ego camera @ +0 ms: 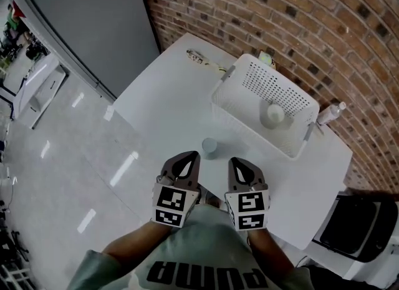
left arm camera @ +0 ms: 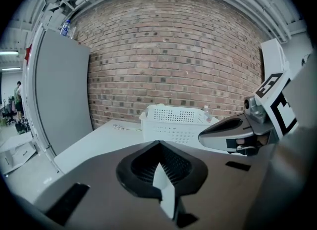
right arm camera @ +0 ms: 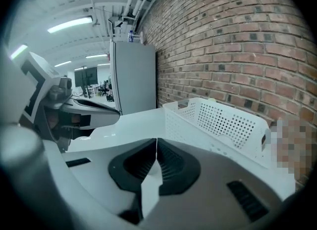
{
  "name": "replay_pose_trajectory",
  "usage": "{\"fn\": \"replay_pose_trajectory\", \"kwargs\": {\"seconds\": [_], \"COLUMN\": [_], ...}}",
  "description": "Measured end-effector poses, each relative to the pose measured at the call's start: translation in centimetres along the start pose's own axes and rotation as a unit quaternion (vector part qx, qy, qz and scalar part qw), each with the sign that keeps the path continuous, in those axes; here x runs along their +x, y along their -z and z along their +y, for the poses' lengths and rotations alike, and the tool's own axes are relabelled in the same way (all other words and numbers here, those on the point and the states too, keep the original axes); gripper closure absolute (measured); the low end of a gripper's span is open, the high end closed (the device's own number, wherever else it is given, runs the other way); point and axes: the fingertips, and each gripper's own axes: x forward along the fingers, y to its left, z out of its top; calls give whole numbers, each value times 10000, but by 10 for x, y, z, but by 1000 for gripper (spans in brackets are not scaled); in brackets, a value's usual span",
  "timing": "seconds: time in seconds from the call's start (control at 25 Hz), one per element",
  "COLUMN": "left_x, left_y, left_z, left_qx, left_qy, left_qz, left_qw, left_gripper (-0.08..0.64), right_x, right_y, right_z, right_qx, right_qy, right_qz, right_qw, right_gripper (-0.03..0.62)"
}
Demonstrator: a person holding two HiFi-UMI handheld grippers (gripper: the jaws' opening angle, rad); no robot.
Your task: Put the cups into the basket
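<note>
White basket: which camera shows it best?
The head view: it looks down into the white basket, showing the whole rim and a cup inside. The left gripper view shows only an outer wall; the right gripper view shows perforated walls side-on, not the bottom.

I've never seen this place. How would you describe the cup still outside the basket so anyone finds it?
Find the white table against the brick wall, then the white perforated basket on it. Just outside the basket's wall, on the side away from the bricks, a small pale cup stands alone on bare tabletop. The other cup sits inside the basket.
</note>
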Motion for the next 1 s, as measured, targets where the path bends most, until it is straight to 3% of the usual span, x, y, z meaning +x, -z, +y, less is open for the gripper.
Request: {"fn": "replay_pose_trajectory", "kwargs": {"seconds": [0.52,0.64,0.76,1.0], "left_x": [0,4,8,20], "left_y": [21,25,28,36], "left_z": [45,52,56,65], "left_qx": [-330,-356,-361,-328], "left_qy": [-437,-451,-445,-372], "left_qz": [179,244,298,428], "left_qw": [9983,9980,9979,9978], "left_gripper": [557,557,557,557], "right_x": [48,61,73,98], "right_y": [6,10,19,33], "right_z": [28,33,37,43], "right_qx": [-327,-356,-407,-477], "right_qy": [-526,-631,-716,-844], "right_qz": [442,607,782,1031], "right_qw": [9971,9955,9935,9899], "right_gripper": [566,445,376,306]}}
